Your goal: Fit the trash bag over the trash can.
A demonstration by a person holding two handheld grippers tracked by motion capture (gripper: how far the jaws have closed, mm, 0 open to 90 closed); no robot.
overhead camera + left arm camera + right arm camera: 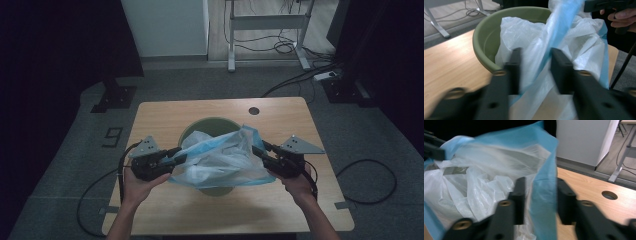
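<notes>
A blue-edged plastic bag [220, 162] is being stretched over the green bin [207, 126] at frame centre on the bench [160, 115]; its rim is lying loosely between the partly open jaws of the left tool [176, 154] and right tool [257, 151]

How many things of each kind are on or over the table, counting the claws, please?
Green bins: 1
Blue-edged plastic bags: 1
Claws: 2, left claw, right claw
Total: 4
</notes>
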